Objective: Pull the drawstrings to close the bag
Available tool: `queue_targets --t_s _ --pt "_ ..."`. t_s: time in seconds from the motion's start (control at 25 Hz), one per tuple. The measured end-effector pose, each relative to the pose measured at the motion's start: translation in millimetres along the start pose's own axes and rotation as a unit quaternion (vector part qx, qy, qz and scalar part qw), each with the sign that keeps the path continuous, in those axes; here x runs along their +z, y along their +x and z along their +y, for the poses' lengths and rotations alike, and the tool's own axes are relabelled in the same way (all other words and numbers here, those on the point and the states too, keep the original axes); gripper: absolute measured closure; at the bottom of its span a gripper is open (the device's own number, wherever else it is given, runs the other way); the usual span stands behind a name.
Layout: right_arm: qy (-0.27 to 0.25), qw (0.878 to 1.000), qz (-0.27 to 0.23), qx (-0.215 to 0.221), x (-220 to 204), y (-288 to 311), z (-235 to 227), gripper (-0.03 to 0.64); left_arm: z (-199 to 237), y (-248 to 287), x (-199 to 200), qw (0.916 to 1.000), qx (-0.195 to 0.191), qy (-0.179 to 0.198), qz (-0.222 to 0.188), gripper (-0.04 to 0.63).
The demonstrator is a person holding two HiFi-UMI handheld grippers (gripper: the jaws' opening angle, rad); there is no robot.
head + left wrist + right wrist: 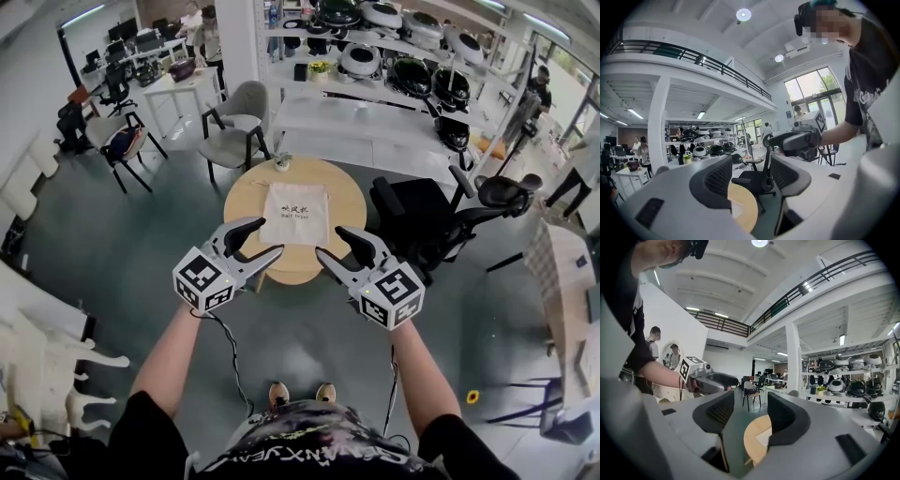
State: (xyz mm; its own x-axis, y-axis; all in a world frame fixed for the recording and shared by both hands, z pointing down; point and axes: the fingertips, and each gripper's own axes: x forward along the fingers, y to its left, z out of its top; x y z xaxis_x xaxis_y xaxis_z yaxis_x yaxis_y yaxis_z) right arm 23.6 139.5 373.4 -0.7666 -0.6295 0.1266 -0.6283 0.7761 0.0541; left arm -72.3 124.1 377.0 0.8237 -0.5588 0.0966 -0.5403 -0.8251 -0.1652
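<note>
A cream drawstring bag [295,214] with dark print lies flat on a small round wooden table [248,202]. Both grippers hover above the table's near edge, short of the bag. My left gripper [268,236] is at the near left with its jaws apart and nothing between them. My right gripper [329,241] mirrors it at the near right, also open and empty. In the left gripper view the open jaws [750,176] frame the table's edge [743,206]. Between the open jaws [750,416] of the right gripper view show the table [752,446] and a pale corner of the bag [765,437].
A black office chair [427,220] stands just right of the table, and grey chairs [234,127] are behind it. A small green object [281,164] sits at the table's far edge. White tables and shelves of helmets [403,66] fill the back. My feet [298,394] are on the grey floor.
</note>
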Motion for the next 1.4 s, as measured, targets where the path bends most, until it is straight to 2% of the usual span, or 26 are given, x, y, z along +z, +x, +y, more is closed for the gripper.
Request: queue_targets --t_s 0.24,0.6,0.96,1.16,1.4 --pt "0.001 1.000 -0.001 0.004 -1 0 2 0.364 -3 0 -2 1.0000 -0.006 0.004 0.003 0.288" --pt "0.000 1.000 0.003 0.012 3 0 7 0.304 -3 -2 2 0.9999 -0.008 0.009 0.007 0.196" --pt "-0.001 1.000 0.005 0.014 1 0 9 0.204 -11 -1 -6 0.9991 -0.025 0.021 0.027 0.117" --pt "-0.012 1.000 0.010 0.010 0 -3 9 0.136 -14 -2 -6 0.9989 -0.024 0.023 0.032 0.094" --pt "-0.004 1.000 0.007 0.008 -4 -4 8 0.032 -14 -2 -10 0.9988 -0.023 0.026 0.036 0.011"
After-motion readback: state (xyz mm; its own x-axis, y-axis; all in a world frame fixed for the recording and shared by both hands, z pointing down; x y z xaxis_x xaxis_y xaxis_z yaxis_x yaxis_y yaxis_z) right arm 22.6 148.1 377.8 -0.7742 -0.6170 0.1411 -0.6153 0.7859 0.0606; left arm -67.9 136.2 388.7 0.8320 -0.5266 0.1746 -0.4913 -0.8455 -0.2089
